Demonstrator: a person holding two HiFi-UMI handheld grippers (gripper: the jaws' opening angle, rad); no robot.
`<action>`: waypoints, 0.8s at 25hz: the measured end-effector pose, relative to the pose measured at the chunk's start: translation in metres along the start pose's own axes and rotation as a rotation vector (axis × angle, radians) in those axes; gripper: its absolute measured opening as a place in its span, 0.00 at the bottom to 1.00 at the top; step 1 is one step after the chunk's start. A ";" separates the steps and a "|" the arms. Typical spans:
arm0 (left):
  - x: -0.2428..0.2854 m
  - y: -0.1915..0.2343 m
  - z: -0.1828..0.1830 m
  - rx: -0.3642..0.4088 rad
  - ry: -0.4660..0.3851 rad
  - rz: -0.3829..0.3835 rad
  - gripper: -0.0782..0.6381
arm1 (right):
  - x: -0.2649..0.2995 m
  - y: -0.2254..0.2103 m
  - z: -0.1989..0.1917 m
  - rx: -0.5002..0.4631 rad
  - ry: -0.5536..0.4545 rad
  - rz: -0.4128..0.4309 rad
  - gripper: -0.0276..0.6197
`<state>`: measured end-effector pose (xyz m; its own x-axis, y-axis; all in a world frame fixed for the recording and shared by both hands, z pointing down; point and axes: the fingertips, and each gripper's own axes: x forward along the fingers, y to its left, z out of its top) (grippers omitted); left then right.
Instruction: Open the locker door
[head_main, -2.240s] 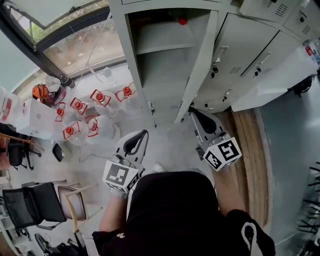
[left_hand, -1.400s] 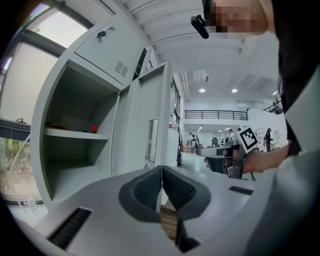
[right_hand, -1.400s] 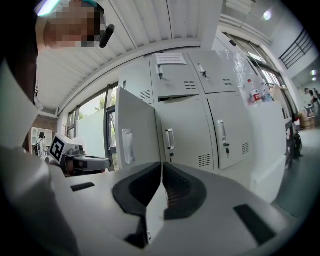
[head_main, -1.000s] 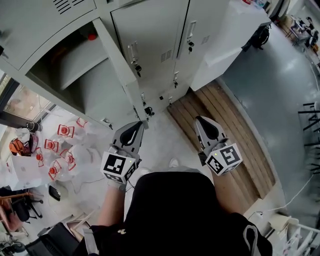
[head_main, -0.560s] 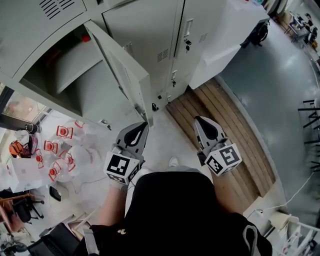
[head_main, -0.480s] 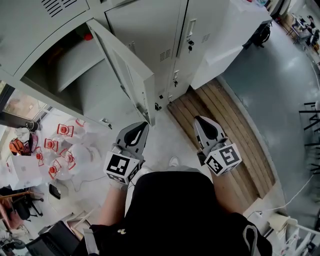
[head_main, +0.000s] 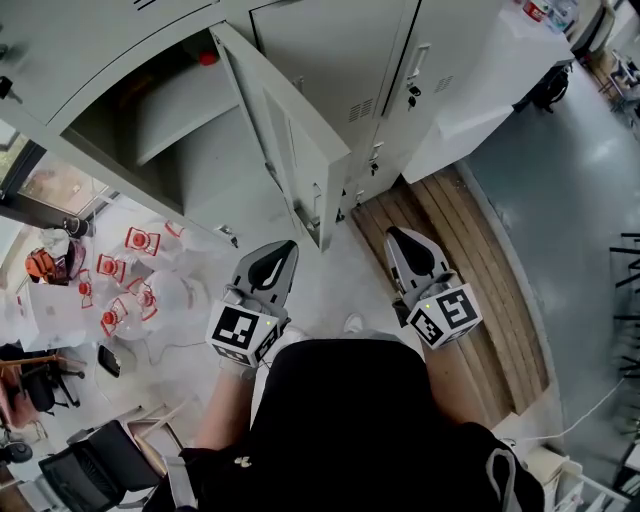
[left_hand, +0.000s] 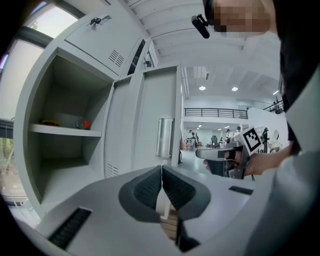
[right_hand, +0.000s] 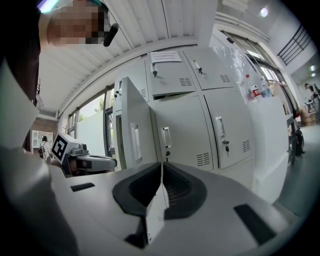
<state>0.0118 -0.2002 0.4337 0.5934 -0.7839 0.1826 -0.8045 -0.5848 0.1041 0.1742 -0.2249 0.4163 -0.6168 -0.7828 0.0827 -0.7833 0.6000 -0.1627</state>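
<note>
Both left gripper (head_main: 289, 245) and right gripper (head_main: 391, 233) pressed together, empty — open locker door (head_main: 298, 150) juts ahead.

— What are we wearing?
— We have on a black top (head_main: 350, 420) with short sleeves, and 1 white looped mark (head_main: 497, 468) on the right sleeve.
— And our tools?
— We carry 2 pale grey ones, the left gripper (head_main: 289, 246) and the right gripper (head_main: 393, 233). Each has dark ribbed pads (left_hand: 147, 190) and 1 white cube (head_main: 240, 335) printed with black square markers.
</note>
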 end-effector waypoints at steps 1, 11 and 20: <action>-0.001 0.001 0.001 0.002 -0.002 0.004 0.14 | 0.002 0.001 0.000 -0.012 0.004 0.003 0.10; -0.010 0.003 0.003 0.007 -0.008 0.021 0.14 | 0.003 0.008 -0.002 -0.024 -0.005 0.013 0.10; -0.013 -0.004 0.001 0.005 -0.004 0.021 0.14 | -0.005 0.009 -0.003 -0.016 -0.004 0.008 0.10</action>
<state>0.0072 -0.1881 0.4303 0.5764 -0.7969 0.1808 -0.8167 -0.5691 0.0953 0.1699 -0.2149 0.4177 -0.6227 -0.7786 0.0779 -0.7795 0.6086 -0.1480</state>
